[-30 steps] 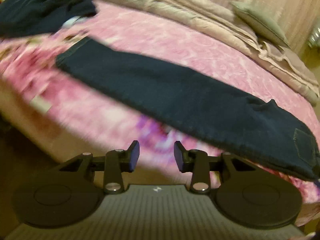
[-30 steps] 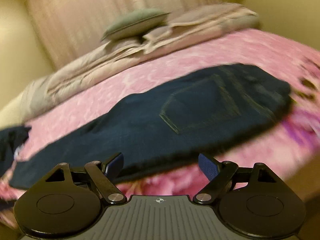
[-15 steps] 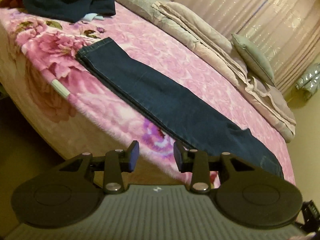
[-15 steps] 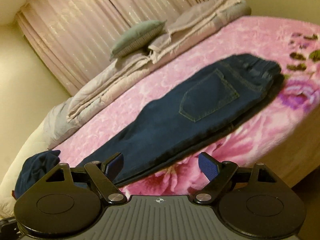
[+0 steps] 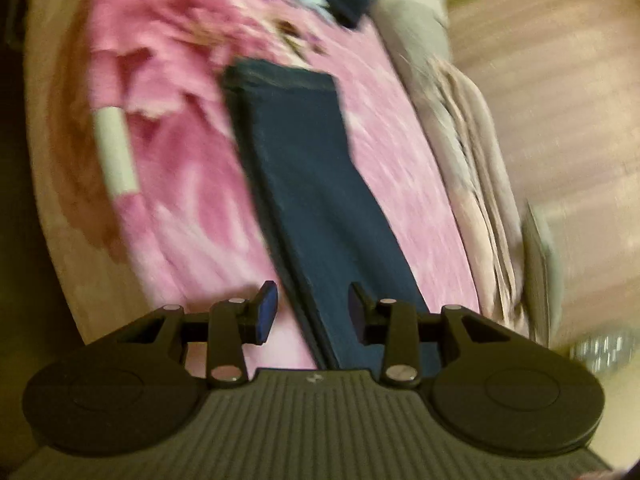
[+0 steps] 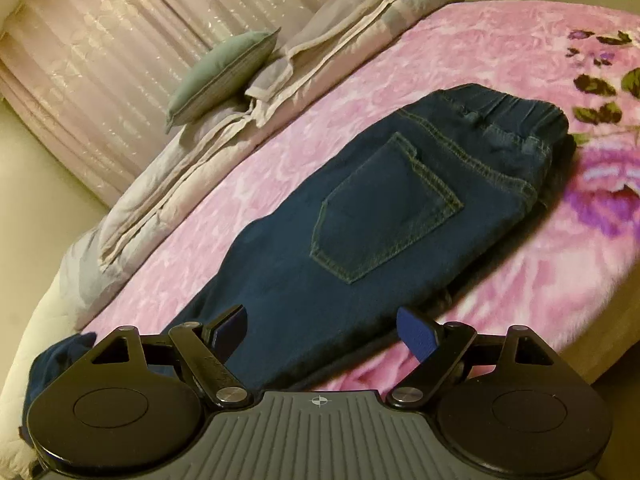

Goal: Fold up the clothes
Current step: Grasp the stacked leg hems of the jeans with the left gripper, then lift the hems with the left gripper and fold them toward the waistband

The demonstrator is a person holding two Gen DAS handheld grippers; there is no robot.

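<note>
Right wrist view: jeans lie lengthwise on the bed — waistband far right — right hand-held gripper spread apart.

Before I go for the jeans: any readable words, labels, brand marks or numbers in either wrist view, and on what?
No readable text in either view.
Jeans: back pocket shows stitching only, no brand tag visible.
White strip on the pink blanket: blurred, nothing legible.
Right gripper body: a small crosshair mark, no letters.
Left gripper body: a tiny pale mark, too blurred to read.

Dim warm light; left view motion-blurred, perhaps unreadable.
</note>
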